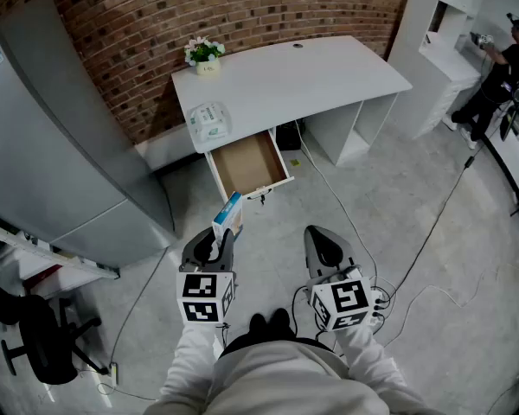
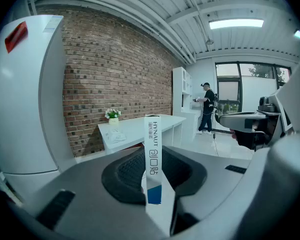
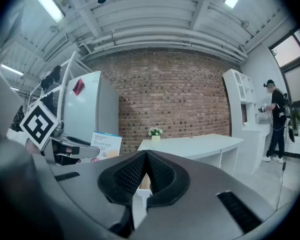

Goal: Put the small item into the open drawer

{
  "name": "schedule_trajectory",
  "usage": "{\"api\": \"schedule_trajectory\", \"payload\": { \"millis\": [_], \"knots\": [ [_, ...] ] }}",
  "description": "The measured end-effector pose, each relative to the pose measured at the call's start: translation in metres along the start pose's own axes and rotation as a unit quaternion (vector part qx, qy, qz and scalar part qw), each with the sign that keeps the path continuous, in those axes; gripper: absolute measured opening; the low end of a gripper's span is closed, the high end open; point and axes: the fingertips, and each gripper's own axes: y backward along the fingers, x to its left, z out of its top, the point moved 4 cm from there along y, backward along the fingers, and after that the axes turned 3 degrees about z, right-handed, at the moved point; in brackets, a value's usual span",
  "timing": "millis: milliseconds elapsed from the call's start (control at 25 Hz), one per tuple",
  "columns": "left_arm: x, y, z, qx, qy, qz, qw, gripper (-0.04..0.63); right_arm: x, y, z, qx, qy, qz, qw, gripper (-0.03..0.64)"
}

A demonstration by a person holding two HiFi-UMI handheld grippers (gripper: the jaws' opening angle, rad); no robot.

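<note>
Left gripper [image 1: 214, 247] held low, thrust forward, level with its mate. Jaws clamped on small box [image 1: 228, 214]. Box upright, sticking out past the tips, lower end hidden in the grip. Box short of open drawer [image 1: 246, 164] under desk [image 1: 311, 76] front edge, not touching. Right gripper [image 1: 322, 242] alongside, jaws together, empty.

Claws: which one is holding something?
The left claw: a small blue-and-white box is pinched between its jaws. The right claw is closed on nothing.

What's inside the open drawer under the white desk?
The drawer shows only a bare brown bottom, nothing on it. Its back end is covered by the desk, so that part can't be seen.
</note>
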Motion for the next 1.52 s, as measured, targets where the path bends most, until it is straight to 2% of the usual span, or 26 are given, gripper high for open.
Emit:
{"api": "schedule_trajectory", "payload": {
  "millis": [280, 720, 960, 1280, 1520],
  "knots": [
    [-0.001, -0.005, 0.001, 0.002, 0.004, 0.004, 1.0, 0.098, -0.009, -0.001, 0.0, -0.003, -0.004, -0.019, 1.0, 0.026],
    [-0.006, -0.007, 0.004, -0.007, -0.004, 0.024, 0.9997, 0.098, -0.022, 0.01, -0.001, -0.02, -0.005, -0.023, 1.0, 0.026],
    [-0.006, -0.011, -0.003, 0.007, 0.001, 0.035, 0.9994, 0.098, -0.031, 0.01, -0.004, -0.017, -0.013, -0.024, 0.999, 0.026],
    [0.009, -0.051, -0.003, 0.018, 0.004, 0.033, 0.9993, 0.098, -0.049, -0.024, -0.008, -0.007, -0.02, -0.032, 0.999, 0.026],
    [0.035, -0.103, 0.007, 0.021, 0.009, 0.03, 0.9993, 0.098, -0.067, -0.077, -0.004, 0.003, -0.017, -0.034, 0.999, 0.026]
  ]
}}
